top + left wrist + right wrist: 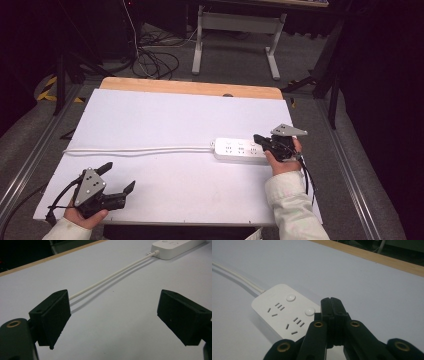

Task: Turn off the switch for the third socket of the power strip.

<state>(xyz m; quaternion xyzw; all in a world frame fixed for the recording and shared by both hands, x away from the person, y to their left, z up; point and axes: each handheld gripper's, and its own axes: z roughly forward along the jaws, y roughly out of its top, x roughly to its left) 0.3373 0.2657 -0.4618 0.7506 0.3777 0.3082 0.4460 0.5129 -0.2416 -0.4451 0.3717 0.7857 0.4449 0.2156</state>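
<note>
Two grippers on the go here. The right gripper (261, 140) sits over the right end of the white power strip (239, 150), its fingers (333, 312) clenched tight together with nothing between them, tips just above the strip's top face near the round buttons. The strip lies flat on the white tabletop (165, 120), right of centre, and its white cable (135, 149) runs off leftwards in a doubled line. The left gripper (120, 178) is down at the near left corner, well apart from the strip, fingers (51, 315) spread wide and released, holding nothing.
</note>
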